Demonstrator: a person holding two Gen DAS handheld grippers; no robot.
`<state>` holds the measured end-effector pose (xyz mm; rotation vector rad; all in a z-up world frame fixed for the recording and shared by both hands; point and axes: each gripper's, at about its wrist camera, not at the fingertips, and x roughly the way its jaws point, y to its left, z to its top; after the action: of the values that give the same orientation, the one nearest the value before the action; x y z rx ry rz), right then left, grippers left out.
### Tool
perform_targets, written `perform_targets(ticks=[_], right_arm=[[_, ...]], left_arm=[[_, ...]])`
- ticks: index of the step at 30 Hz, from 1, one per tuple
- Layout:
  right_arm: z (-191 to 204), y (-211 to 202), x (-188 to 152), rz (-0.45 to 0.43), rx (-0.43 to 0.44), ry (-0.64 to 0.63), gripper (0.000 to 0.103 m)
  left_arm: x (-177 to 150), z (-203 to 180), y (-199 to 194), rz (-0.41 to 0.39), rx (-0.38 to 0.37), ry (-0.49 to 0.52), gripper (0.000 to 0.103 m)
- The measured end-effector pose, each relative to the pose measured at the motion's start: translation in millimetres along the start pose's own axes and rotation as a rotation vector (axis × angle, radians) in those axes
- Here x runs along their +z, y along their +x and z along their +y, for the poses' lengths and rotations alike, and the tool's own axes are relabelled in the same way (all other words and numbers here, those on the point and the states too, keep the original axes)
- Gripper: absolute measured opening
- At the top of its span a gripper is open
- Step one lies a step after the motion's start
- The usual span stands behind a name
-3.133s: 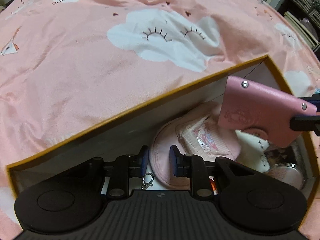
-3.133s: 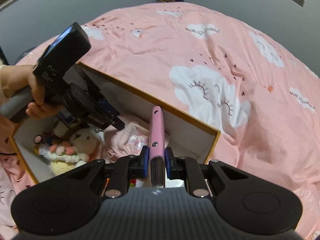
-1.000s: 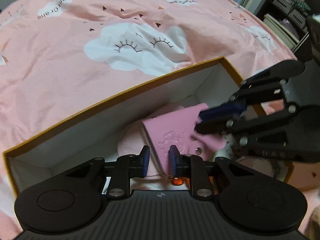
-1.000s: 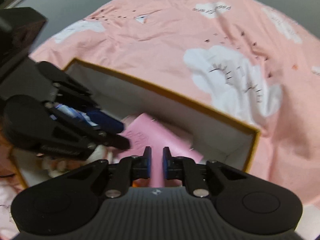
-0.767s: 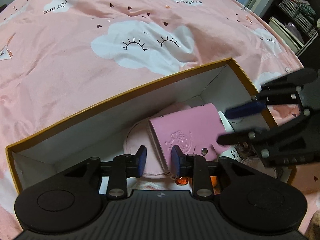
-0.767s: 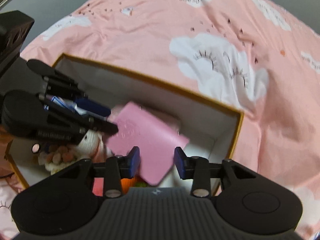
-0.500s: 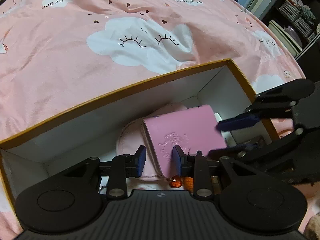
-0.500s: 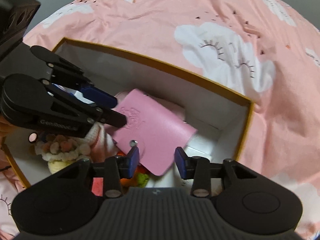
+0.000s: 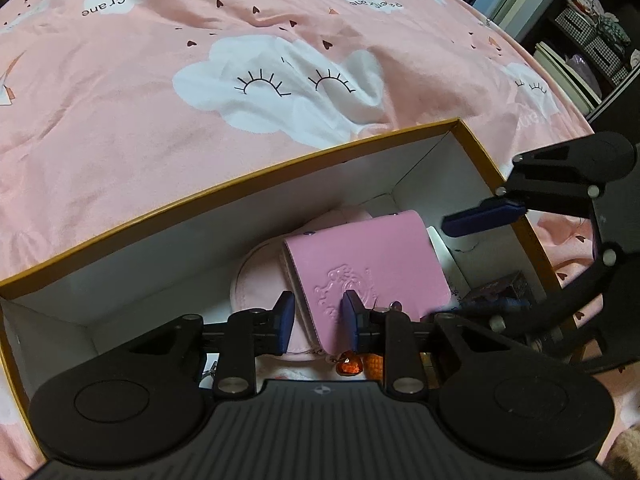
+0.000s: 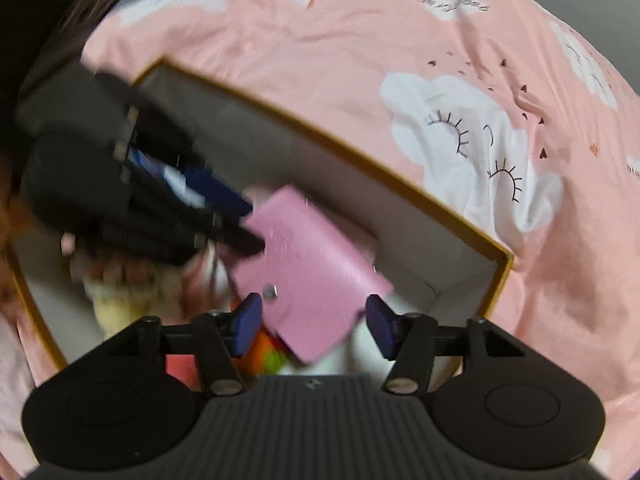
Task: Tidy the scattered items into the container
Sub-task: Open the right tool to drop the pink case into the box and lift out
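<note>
A pink snap wallet [image 9: 368, 264] [image 10: 308, 276] lies flat in the orange-rimmed white box [image 9: 256, 176] [image 10: 400, 180], on top of a round pink pouch [image 9: 260, 284]. My right gripper [image 10: 312, 312] [image 9: 444, 270] hovers over the wallet's near corner. Its jaws are opening wide and their pads stay clear of the wallet. My left gripper [image 9: 318, 318] [image 10: 250, 224] hangs over the wallet's opposite edge. Its jaws are closing, and the wallet's spine sits in the narrow gap, with space still showing beside one pad. The right wrist view is blurred.
The box also holds a pale crocheted toy [image 10: 120, 292], an orange piece [image 10: 264, 344], an orange bead [image 9: 350, 364] and a small dark box [image 9: 504, 288]. It sits on a pink cloud-print bedspread [image 9: 160, 100]. Shelves [image 9: 592, 40] stand beyond the bed's far right.
My right gripper carried the wallet down into the box, let go and opened wide. The wallet now lies flat on the pouch. My left gripper stayed over the box.
</note>
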<state>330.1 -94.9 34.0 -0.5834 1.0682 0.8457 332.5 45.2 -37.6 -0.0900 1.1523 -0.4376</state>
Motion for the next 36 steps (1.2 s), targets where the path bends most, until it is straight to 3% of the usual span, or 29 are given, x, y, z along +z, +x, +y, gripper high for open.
perform_targets(ticks=[8, 13, 17, 26, 30, 36], right_arm=[[10, 20, -4, 0.075, -0.02, -0.098, 0.063], [10, 20, -2, 0.038, -0.046, -0.1, 0.052], [6, 12, 5, -0.002, -0.07, -0.097, 0.038], [-12, 26, 10, -0.025, -0.015, 0.044, 0.037], [-1, 19, 7, -0.034, -0.024, 0.027, 0.038], [8, -4, -2, -0.072, -0.056, -0.003, 0.053]], left_arm=[[-2, 2, 0, -0.006, -0.002, -0.006, 0.029], [-3, 4, -3, -0.026, 0.017, -0.007, 0.029], [-1, 14, -4, -0.035, 0.019, -0.045, 0.029], [1, 17, 3, -0.043, 0.05, -0.08, 0.029], [0, 11, -3, -0.048, 0.071, -0.061, 0.029], [-8, -10, -23, -0.05, 0.157, 0.021, 0.038]])
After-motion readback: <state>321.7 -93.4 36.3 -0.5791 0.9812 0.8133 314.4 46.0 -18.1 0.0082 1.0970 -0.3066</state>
